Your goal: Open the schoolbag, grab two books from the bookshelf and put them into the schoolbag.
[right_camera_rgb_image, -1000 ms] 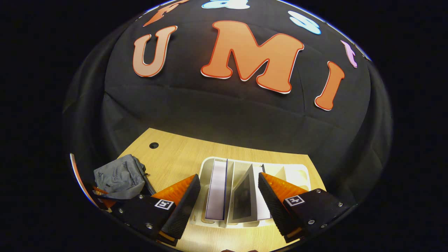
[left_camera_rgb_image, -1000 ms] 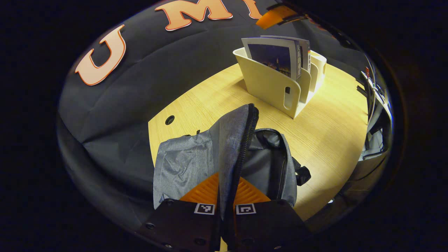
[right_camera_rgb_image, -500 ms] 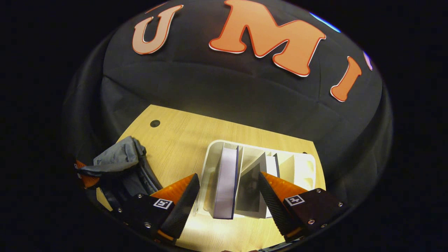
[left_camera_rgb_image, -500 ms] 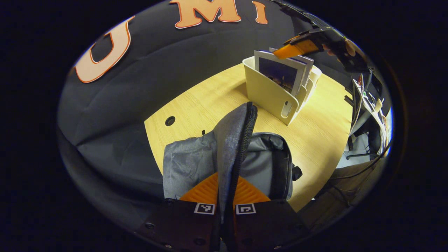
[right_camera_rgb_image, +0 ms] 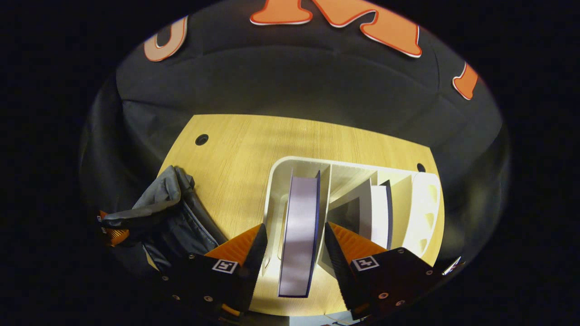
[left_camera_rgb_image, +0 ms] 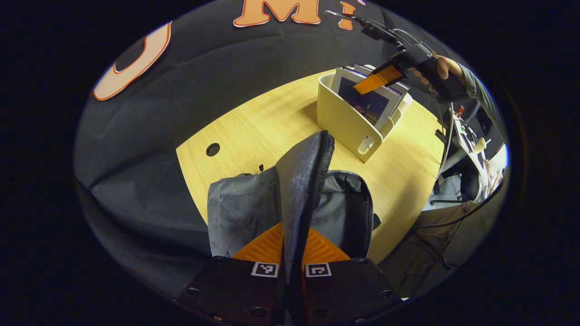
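Observation:
The grey schoolbag (left_camera_rgb_image: 244,210) lies on the wooden table (left_camera_rgb_image: 272,117), its main zip undone. My left gripper (left_camera_rgb_image: 291,244) is shut on the bag's lifted flap (left_camera_rgb_image: 301,181) and holds the mouth open. A cream bookshelf (left_camera_rgb_image: 344,122) with books (left_camera_rgb_image: 369,97) stands beyond the bag. In the right gripper view, my right gripper (right_camera_rgb_image: 294,240) is open just above the bookshelf (right_camera_rgb_image: 426,203), one finger on each side of a thick white-edged book (right_camera_rgb_image: 299,226). A second book (right_camera_rgb_image: 378,213) leans in the neighbouring slot. The schoolbag (right_camera_rgb_image: 167,213) lies at the left.
A round cable hole (left_camera_rgb_image: 212,149) sits in the table near the booth's wall. Past the table's right edge are a chair and office clutter (left_camera_rgb_image: 471,154). A hand (left_camera_rgb_image: 442,68) holds the right gripper (left_camera_rgb_image: 380,78) over the shelf.
My right gripper has come down and forward over the bookshelf, and its fingers have narrowed around the thick book. The left gripper keeps its hold on the flap, slightly shifted.

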The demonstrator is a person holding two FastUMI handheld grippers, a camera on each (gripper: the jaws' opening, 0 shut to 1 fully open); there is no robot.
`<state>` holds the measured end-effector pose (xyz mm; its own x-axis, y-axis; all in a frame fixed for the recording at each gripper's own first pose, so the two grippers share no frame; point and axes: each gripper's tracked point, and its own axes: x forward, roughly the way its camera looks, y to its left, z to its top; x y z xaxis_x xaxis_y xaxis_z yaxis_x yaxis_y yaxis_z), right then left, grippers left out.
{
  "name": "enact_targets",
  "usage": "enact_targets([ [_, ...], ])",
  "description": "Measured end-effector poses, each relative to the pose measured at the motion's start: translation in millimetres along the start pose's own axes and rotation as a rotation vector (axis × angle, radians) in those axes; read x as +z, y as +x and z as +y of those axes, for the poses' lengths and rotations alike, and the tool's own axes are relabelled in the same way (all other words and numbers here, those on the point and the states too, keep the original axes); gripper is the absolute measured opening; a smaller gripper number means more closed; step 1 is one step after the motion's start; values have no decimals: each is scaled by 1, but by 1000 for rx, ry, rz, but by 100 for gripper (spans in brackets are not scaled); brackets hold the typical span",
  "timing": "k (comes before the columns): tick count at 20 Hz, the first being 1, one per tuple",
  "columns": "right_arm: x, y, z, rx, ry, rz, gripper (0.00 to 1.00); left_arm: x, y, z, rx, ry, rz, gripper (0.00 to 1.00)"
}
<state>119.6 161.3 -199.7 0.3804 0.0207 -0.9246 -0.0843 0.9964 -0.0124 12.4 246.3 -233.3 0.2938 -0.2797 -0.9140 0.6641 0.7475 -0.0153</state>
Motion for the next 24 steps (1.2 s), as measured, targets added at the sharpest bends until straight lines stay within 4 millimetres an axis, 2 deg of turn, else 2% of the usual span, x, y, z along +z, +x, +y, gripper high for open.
enact_targets([
  [2, -5, 9, 0, 4, 23, 51, 71, -1, 0, -2, -4, -4, 9, 8],
  [3, -8, 12, 1, 7, 41, 73, 58, 1, 2, -2, -6, -6, 14, 8],
  [4, -11, 16, 3, 15, 60, 99, 62, 1, 3, -3, -7, -8, 17, 8],
  [5, -14, 18, 4, 21, 89, 123, 51, 0, 3, -4, -7, -11, 20, 8],
  [7, -11, 15, 4, 29, 141, 145, 39, 1, 4, -4, -4, -18, 23, 8],
  [9, -10, 10, 4, 52, 162, 133, 37, 0, 4, -5, -6, -29, 23, 8],
  [13, -3, -22, 1, 107, 209, 83, 36, -1, 7, -8, -15, -50, 24, 8],
  [17, 5, -60, -12, 137, 247, 16, 35, -2, 10, -12, -21, -60, 25, 8],
  [24, 4, -130, -29, 192, 337, -103, 35, -3, 11, -11, -32, -59, 22, 8],
])
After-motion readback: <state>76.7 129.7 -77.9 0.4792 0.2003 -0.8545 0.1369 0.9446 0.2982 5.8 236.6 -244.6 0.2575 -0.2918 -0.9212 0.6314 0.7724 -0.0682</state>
